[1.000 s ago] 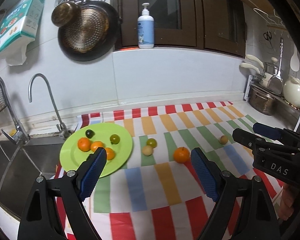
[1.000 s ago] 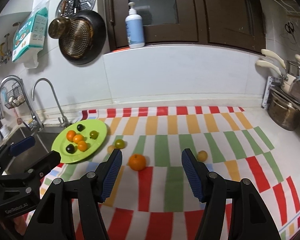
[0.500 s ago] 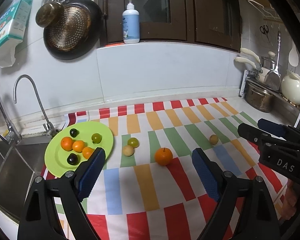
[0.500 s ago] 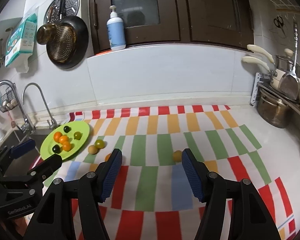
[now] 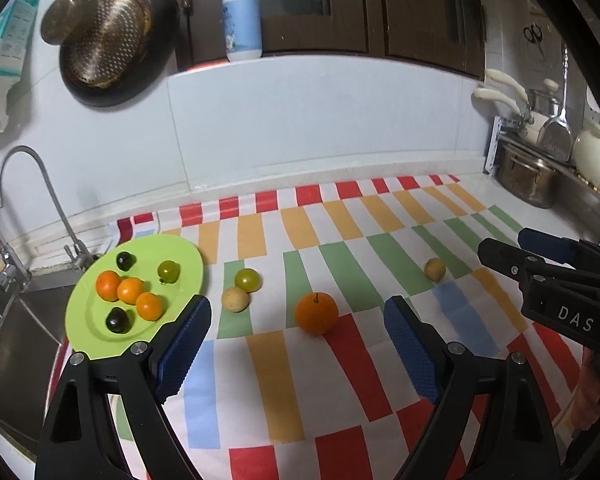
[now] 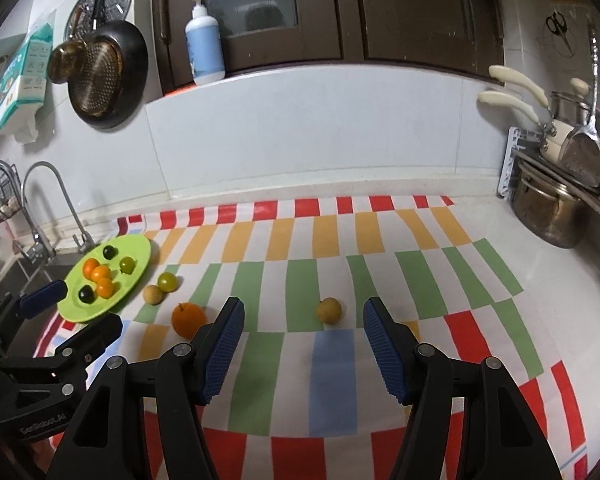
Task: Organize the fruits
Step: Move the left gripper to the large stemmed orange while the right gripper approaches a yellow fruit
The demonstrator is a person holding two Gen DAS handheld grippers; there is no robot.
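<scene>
A lime-green plate at the cloth's left end holds several small fruits: orange, dark and green ones. On the striped cloth lie a big orange, a green fruit, a tan fruit and, further right, a yellowish fruit. My left gripper stands open, the big orange just ahead between its fingers. My right gripper stands open with the yellowish fruit just ahead of its gap. Neither holds anything.
A sink with a tap lies left of the plate. A metal pot and a utensil rack stand at the right end of the counter. A pan and a soap bottle sit above the backsplash.
Both grippers moved rightward along the counter and a little lower. In the left view the orange came between the fingers; in the right view the yellowish fruit slid left, ahead of the gap.
</scene>
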